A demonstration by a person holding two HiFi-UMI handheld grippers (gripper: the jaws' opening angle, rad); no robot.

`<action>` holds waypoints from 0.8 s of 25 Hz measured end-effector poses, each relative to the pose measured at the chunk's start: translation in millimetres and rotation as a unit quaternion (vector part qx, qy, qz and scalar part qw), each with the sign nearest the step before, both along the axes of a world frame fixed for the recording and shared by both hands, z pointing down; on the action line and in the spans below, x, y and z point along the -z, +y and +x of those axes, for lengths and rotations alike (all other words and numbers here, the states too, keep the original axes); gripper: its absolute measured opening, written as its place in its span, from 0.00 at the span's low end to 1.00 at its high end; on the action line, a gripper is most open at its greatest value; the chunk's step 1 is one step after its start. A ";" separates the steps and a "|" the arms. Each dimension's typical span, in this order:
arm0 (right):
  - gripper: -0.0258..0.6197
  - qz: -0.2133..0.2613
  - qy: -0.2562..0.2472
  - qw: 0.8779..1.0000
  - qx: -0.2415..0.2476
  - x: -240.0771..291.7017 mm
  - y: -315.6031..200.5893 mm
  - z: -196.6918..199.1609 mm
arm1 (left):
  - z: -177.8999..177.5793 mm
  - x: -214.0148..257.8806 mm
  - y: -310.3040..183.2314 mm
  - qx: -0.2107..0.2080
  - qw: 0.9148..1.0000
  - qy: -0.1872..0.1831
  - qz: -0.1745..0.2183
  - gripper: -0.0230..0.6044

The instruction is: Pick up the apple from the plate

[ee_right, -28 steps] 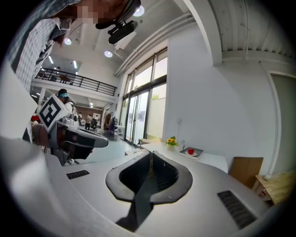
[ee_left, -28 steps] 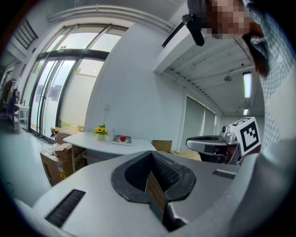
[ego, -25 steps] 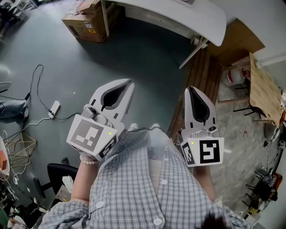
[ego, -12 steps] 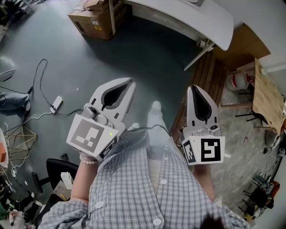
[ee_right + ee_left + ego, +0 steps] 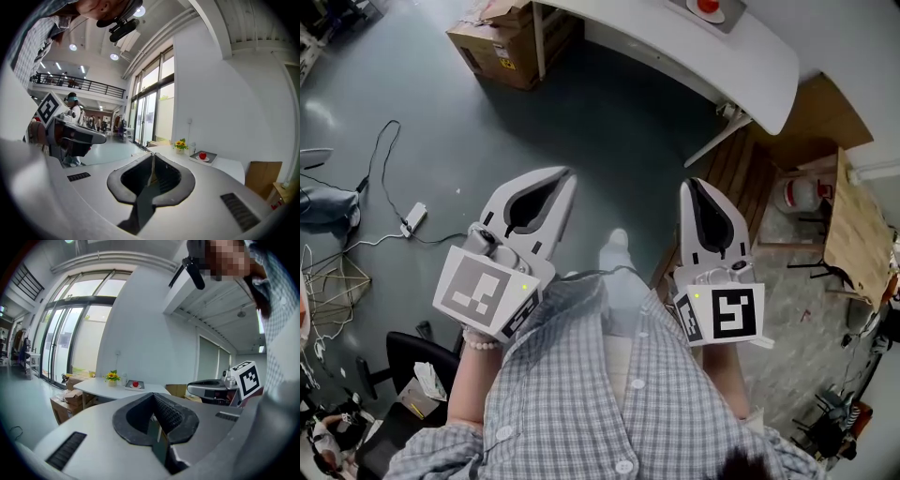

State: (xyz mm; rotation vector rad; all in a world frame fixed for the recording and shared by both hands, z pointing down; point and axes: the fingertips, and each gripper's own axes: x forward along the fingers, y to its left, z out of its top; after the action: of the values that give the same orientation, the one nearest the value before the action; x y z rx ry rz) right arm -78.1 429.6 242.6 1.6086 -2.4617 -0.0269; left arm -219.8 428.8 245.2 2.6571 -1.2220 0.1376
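left gripper (image 5: 566, 174), right gripper (image 5: 685, 186) closed, apple (image 5: 202, 155) distant

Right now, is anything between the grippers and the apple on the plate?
Nothing visible does. Bare floor separates the left gripper and right gripper, both shut, from the white table where the apple sits on its plate.

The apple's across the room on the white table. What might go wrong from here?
1. The left gripper and right gripper both have their jaws together; arriving like that would likely shove the apple rather than grasp it.
2. The flowers stand near the apple, so a wide reach may tip them.
3. The cardboard box by the table could catch a foot.
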 end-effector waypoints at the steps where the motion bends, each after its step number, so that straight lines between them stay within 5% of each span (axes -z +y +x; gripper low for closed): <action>1: 0.09 0.000 0.001 1.000 0.006 0.9 -6.9 2.6 | 2.5 2.1 -5.9 0.005 1.000 0.001 0.002 0.05; 20: 0.09 0.015 -0.020 0.997 0.068 14.4 -117.9 67.7 | 58.6 5.8 -97.3 0.081 0.997 0.004 0.004 0.05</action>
State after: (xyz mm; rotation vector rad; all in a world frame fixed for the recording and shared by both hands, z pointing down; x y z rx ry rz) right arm -10.5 311.7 228.1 1.4637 -2.6090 -0.0513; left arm -161.2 331.5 239.4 2.5485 -1.4303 0.0968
